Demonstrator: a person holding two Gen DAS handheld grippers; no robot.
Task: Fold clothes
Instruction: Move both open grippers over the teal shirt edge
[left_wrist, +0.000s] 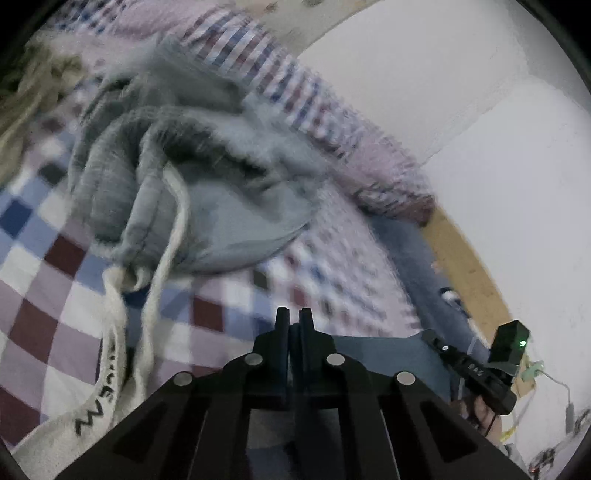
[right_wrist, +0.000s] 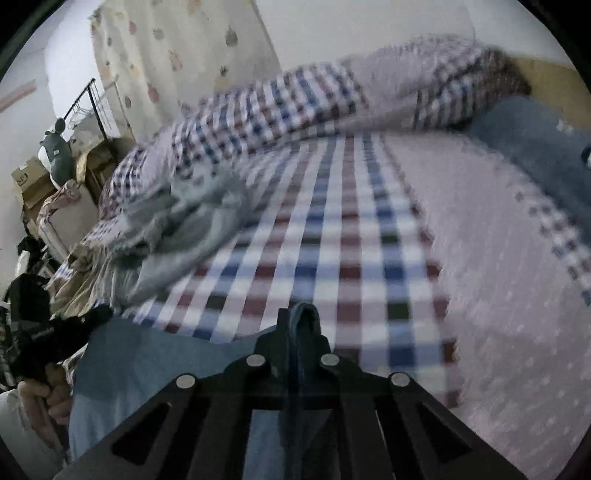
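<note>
A light blue garment (left_wrist: 384, 354) lies at the near edge of the checked bed. My left gripper (left_wrist: 294, 314) is shut, with a thin fold of that blue cloth pinched between its fingers. In the right wrist view the same blue garment (right_wrist: 147, 365) spreads to the lower left. My right gripper (right_wrist: 299, 315) is shut on its edge, and a small loop of cloth bulges up between the fingertips. Each view catches the other gripper: the right one (left_wrist: 476, 369) low on the right, the left one (right_wrist: 55, 332) low on the left with a hand (right_wrist: 42, 400) around its grip.
A heap of grey clothes (left_wrist: 184, 166) lies further up the bed, and a white garment with black lettering (left_wrist: 110, 354) lies near left. A rolled checked quilt (right_wrist: 295, 96) and a blue pillow (right_wrist: 535, 147) sit at the far side. Boxes and a clothes rack (right_wrist: 92, 107) stand beyond the bed.
</note>
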